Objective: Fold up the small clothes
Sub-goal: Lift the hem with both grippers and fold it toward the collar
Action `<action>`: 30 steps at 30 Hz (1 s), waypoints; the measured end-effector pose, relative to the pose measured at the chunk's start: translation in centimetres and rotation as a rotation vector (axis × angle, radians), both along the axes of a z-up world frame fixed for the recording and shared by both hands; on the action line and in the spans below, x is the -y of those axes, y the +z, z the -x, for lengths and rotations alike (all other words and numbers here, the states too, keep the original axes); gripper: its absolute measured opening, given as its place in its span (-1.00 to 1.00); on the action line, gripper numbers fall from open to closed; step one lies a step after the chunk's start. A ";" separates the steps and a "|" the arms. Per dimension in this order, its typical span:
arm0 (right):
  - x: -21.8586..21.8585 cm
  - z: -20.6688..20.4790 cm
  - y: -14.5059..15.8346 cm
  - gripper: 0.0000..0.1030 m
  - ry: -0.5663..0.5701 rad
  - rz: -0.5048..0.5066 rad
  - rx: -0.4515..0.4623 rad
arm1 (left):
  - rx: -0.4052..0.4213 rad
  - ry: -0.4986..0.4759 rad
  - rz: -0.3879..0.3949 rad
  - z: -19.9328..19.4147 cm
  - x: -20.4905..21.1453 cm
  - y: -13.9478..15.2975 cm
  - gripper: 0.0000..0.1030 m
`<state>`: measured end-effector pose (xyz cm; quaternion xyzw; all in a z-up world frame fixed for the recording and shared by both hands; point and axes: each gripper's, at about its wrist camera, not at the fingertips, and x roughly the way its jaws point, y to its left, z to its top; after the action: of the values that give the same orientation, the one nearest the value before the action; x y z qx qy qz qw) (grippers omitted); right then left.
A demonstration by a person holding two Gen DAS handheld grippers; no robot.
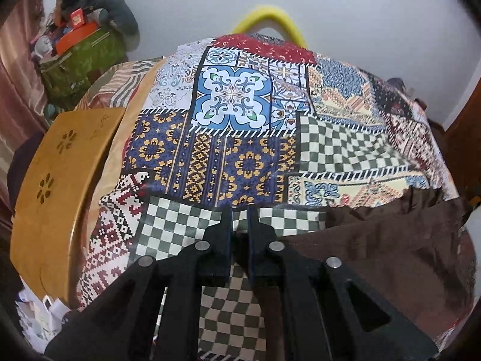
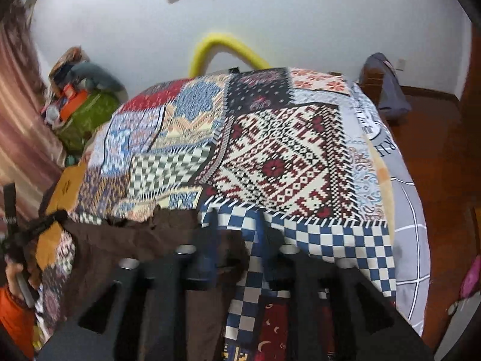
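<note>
A brown garment [image 1: 390,258] lies crumpled on a patchwork cover [image 1: 228,138] spread over a bed. In the left wrist view it fills the lower right of the frame, its upper edge running from the frame's centre out to the right. In the right wrist view the same cloth [image 2: 144,240] sits at lower left, reaching toward the centre.

The left gripper [image 1: 240,219] points down at a green-and-white checked patch at bottom centre. Its fingers [image 1: 224,240] stand close with a narrow slot between them; only the checked cover shows in that slot, and the garment's edge lies just right of the right-hand finger, touching or nearly so.

The right gripper [image 2: 237,240] is blurred. Its fingers [image 2: 207,258] are spread apart, with blue-and-white checks visible between them. The left-hand finger overlaps the garment's right edge; the other is over the checks. Nothing looks pinched.

At the far left of the right wrist view a hand [image 2: 18,273] with an orange sleeve [image 2: 12,316] holds the other tool.

A wooden board [image 1: 57,186] with flower-shaped cut-outs lies at the left of the left wrist view, beside the cover. A yellow tube [image 1: 270,21] arches behind the bed at upper centre, and a green bag [image 1: 78,60] heaped with things stands at upper left.
</note>
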<state>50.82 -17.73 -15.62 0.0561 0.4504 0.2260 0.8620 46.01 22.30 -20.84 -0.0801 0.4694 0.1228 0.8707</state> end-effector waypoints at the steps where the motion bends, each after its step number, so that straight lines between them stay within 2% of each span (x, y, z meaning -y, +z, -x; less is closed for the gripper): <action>1: 0.2 0.4 0.4 -0.25 0.002 -0.007 0.014 | 0.004 0.000 0.020 0.2 0.0 0.2 -0.67; 3: 0.4 1.4 0.9 -0.22 0.013 0.003 0.041 | 0.012 -0.010 0.036 0.9 0.2 0.7 -0.29; 6: 0.5 3.4 0.9 -0.17 0.047 0.003 0.032 | 0.014 -0.052 0.003 2.7 1.4 1.1 -0.09; 9: 0.6 5.6 0.1 -0.07 0.078 0.009 0.024 | -0.019 -0.109 -0.016 5.1 2.8 0.5 0.06; 13: 0.7 9.6 -1.6 0.01 0.108 0.016 -0.002 | -0.066 -0.170 0.013 9.1 4.5 -1.2 0.26; 15: 0.8 11.2 -2.7 0.19 0.111 0.017 -0.010 | -0.096 -0.200 0.029 10.9 5.2 -2.3 0.45; 18: 0.5 13.5 -4.6 0.19 0.135 0.007 -0.044 | -0.135 -0.212 0.047 13.3 6.0 -4.1 0.45; 22: -0.2 14.8 -5.8 0.19 0.142 -0.015 -0.056 | -0.142 -0.178 0.150 14.6 6.4 -5.9 0.45; 23: -0.4 15.0 -5.8 0.19 0.137 -0.011 -0.038 | -0.140 -0.167 0.139 14.6 6.7 -6.0 0.45; 25: -0.9 15.0 -5.8 -0.02 0.144 -0.032 -0.033 | -0.127 -0.176 0.111 14.5 7.6 -5.9 0.20; 26: -1.2 15.0 -5.7 -0.26 0.154 -0.047 -0.037 | -0.118 -0.184 0.082 14.5 8.2 -5.6 0.03; 27: -1.6 15.0 -5.7 -0.36 0.159 -0.046 -0.038 | -0.112 -0.181 0.047 14.6 8.6 -5.3 -0.12; 28: -1.8 15.2 -5.6 -0.55 0.164 -0.045 -0.036 | -0.108 -0.177 0.027 14.7 8.7 -5.2 -0.20; 29: -1.9 15.3 -5.5 -0.64 0.171 -0.048 -0.033 | -0.102 -0.171 0.000 14.9 8.9 -4.9 -0.45; 30: -2.0 15.4 -5.3 -0.69 0.173 -0.051 -0.024 | -0.097 -0.164 -0.013 15.1 8.8 -4.6 -0.82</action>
<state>35.37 -15.78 -20.94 0.0416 0.4580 0.3103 0.8320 30.93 13.52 -25.46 -0.0296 0.5151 0.0579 0.8546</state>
